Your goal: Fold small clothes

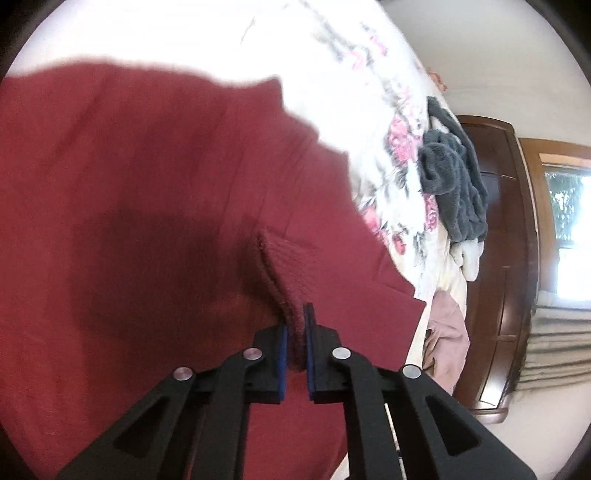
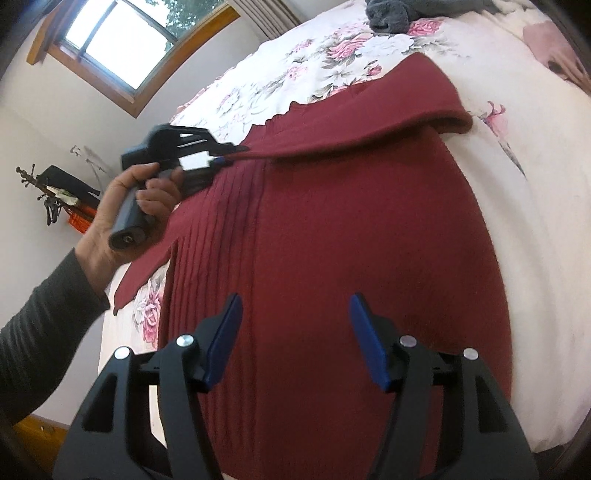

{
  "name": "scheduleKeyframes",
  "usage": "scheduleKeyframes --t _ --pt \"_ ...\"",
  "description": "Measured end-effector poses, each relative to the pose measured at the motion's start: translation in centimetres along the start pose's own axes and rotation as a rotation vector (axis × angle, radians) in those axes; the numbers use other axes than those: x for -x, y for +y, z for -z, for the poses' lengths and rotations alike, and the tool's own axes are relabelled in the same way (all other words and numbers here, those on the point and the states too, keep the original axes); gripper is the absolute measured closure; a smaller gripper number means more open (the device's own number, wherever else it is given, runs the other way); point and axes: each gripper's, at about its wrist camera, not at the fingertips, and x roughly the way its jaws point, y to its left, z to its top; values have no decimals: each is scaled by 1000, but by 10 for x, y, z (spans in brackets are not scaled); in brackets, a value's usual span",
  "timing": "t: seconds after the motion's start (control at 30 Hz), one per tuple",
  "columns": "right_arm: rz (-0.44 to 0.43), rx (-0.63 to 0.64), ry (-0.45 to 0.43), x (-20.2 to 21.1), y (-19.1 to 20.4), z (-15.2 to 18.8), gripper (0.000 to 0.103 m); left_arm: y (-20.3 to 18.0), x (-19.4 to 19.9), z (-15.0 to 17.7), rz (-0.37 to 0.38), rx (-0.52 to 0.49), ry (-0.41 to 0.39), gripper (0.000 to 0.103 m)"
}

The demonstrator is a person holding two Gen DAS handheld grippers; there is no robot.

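- The left gripper [image 1: 295, 332] has its blue-padded fingers [image 1: 282, 354] pressed together on a thick fold of the red sweater [image 1: 147, 184], the knit pinched between the pads.
- Seen from the right wrist camera, that same left gripper [image 2: 221, 160] grips the edge of a flap of the sweater [image 2: 332, 258] that is lifted and folded over the sweater's body; a hand [image 2: 140, 206] in a dark sleeve [image 2: 44, 314] holds its handle.
- The right gripper [image 2: 295, 332] hangs above the sweater's near part with its fingers [image 2: 225, 332] spread wide and nothing between them.
- The sweater lies spread flat on the bed [image 2: 535, 258], covering much of the floral bedspread [image 2: 295, 74]; vertical ribs run down its left part, and one sleeve sticks out past its left edge over the bedspread.
- A grey fluffy garment [image 1: 454, 184] lies bunched on the bedspread beyond the sweater, well apart from it; in the right wrist view it shows at the far top edge [image 2: 391, 14].
- A pinkish garment [image 1: 447, 332] hangs at the bed's edge just past the sweater's corner.
- A dark wooden wardrobe [image 1: 495, 258] stands beyond the bed, beside a window [image 1: 569, 229].
- In the right wrist view a wood-framed window [image 2: 122, 44] sits in the wall beyond the sweater's left side.
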Motion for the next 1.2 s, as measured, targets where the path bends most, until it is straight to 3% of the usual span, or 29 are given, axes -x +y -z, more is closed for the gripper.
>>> scheduleKeyframes --t 0.27,0.6,0.8,0.97,1.07,1.13,1.2 --pt "-4 -4 3 -1 2 -2 42 6 74 -26 -42 -90 -97 96" --pt "-4 15 12 1 9 -3 42 67 131 -38 -119 -48 -166 96" --pt "-1 21 23 -3 12 -2 42 120 123 -28 -161 6 -144 96" --pt "4 35 28 -4 16 -3 42 140 107 -25 -180 -3 -124 95" --pt "4 29 29 -5 16 -4 42 140 110 -24 -237 -16 -138 86" --pt "2 29 24 -4 16 -4 42 129 127 -19 -300 -50 -208 81" --pt "-5 26 24 -4 17 -3 42 118 143 -12 -286 -74 -279 71"
